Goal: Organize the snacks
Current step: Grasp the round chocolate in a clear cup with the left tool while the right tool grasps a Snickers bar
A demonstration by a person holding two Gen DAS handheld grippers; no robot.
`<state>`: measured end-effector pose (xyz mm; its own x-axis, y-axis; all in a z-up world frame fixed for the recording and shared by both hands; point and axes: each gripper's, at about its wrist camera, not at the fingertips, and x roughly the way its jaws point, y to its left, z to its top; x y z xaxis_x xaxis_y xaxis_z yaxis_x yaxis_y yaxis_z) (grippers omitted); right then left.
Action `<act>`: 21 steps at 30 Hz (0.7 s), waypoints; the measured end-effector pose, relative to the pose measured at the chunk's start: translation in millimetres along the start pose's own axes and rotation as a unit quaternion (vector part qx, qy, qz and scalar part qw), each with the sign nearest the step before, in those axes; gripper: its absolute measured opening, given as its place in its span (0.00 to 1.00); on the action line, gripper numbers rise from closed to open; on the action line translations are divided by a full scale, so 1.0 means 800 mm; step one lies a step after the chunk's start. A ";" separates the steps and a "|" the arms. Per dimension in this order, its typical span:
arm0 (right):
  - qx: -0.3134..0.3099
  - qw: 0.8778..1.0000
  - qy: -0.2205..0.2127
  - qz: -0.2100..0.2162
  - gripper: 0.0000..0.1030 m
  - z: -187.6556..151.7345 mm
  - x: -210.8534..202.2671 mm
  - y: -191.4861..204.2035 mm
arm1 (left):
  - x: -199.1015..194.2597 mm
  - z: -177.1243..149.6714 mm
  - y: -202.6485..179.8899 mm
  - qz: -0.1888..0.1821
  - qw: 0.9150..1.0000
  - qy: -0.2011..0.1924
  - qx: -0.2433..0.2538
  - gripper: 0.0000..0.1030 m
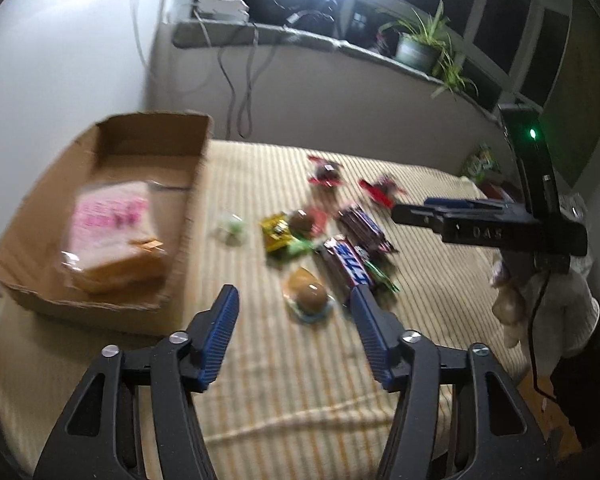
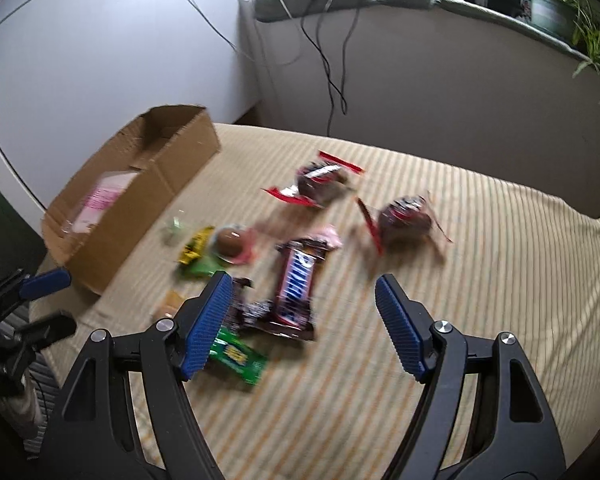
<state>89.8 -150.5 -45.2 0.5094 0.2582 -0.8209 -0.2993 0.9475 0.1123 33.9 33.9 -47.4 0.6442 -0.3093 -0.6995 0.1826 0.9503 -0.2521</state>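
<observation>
A cardboard box stands at the table's left and holds a clear bag of bread with a pink label; the box also shows in the right wrist view. Loose snacks lie mid-table: a Snickers bar, a green wrapper, a burger-shaped sweet, two red-wrapped chocolates. My left gripper is open and empty above the near snacks. My right gripper is open and empty over the Snickers bar; it also shows in the left wrist view.
The table has a yellow striped cloth. A wall ledge behind carries a potted plant, a white device and hanging cables. The left gripper shows at the left edge of the right wrist view.
</observation>
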 end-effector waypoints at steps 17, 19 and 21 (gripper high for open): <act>0.027 0.997 0.046 0.056 0.68 -0.003 0.053 -0.011 | 0.070 -0.004 -0.013 0.012 0.998 0.057 0.007 0.31; 0.032 0.996 0.055 0.059 0.67 -0.001 0.063 -0.011 | 0.075 -0.003 -0.012 0.011 0.998 0.061 0.005 0.31; 0.035 0.996 0.062 0.061 0.67 0.000 0.070 -0.011 | 0.079 -0.002 -0.011 0.011 0.998 0.061 0.006 0.31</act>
<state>121.1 -144.4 -92.1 0.3672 0.3518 -0.8611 -0.2943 0.9221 0.2512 72.1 6.3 -90.4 0.5529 -0.2893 -0.7814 0.1787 0.9571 -0.2279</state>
